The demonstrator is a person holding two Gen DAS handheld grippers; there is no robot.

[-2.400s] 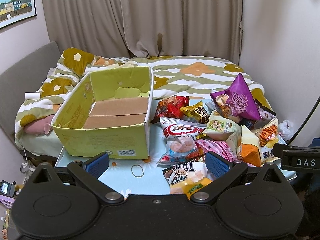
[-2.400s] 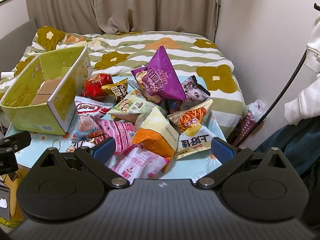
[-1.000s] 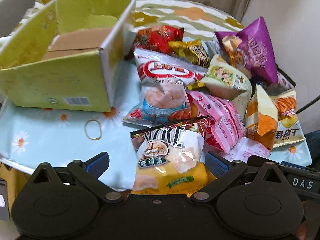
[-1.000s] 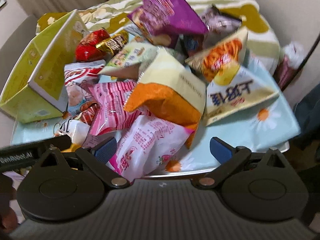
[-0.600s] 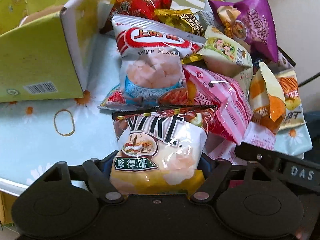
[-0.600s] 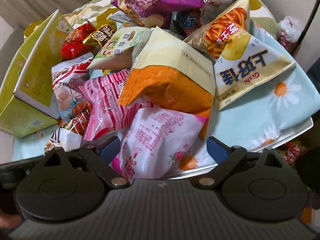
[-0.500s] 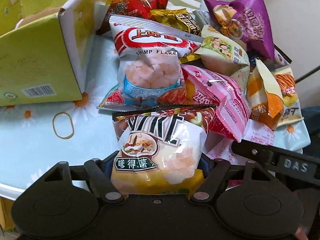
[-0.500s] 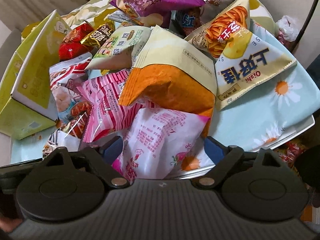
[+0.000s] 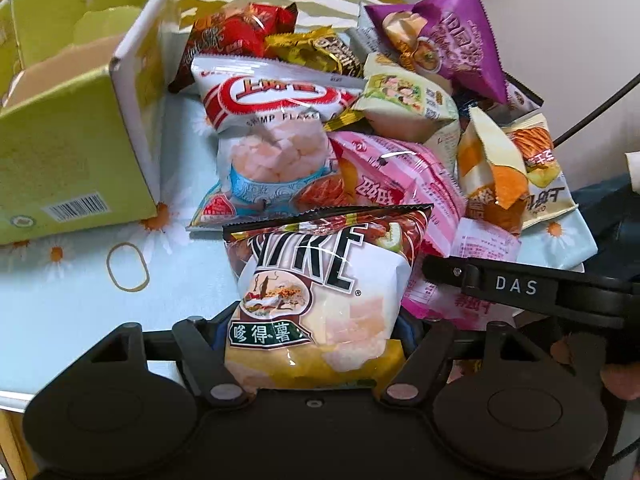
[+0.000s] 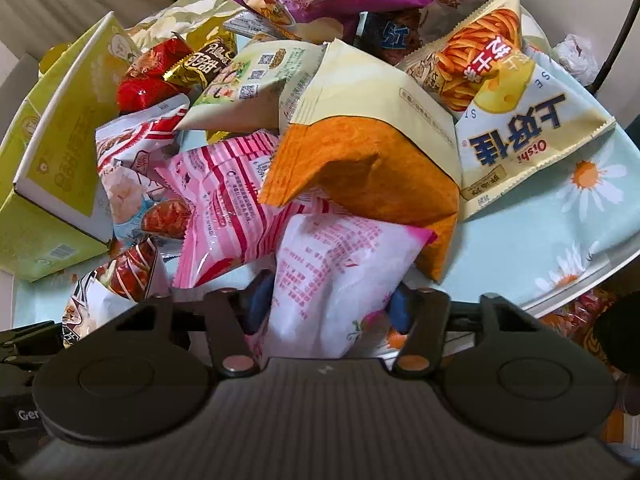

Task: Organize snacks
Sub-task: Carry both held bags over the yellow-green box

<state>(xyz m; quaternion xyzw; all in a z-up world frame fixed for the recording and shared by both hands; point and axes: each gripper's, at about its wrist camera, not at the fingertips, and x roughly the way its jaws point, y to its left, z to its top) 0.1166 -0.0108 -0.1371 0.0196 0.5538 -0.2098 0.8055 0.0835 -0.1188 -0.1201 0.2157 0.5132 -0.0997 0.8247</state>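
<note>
Closure has just been completed on both sides: the left claw (image 9: 310, 332) is pinched on the white-and-brown chip bag (image 9: 320, 292) and the right claw (image 10: 326, 306) on the pink-and-white packet (image 10: 332, 276), both at the worktop's (image 9: 60, 312) near edge, so transfer to the green box (image 9: 60, 140) can seemingly be started.

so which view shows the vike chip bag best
The left wrist view: the VIKE chip bag fills the centre, label facing the camera, its lower end pinched between the left tongs. The right wrist view shows only a corner of it at the lower left edge, behind the pink bags.
</note>
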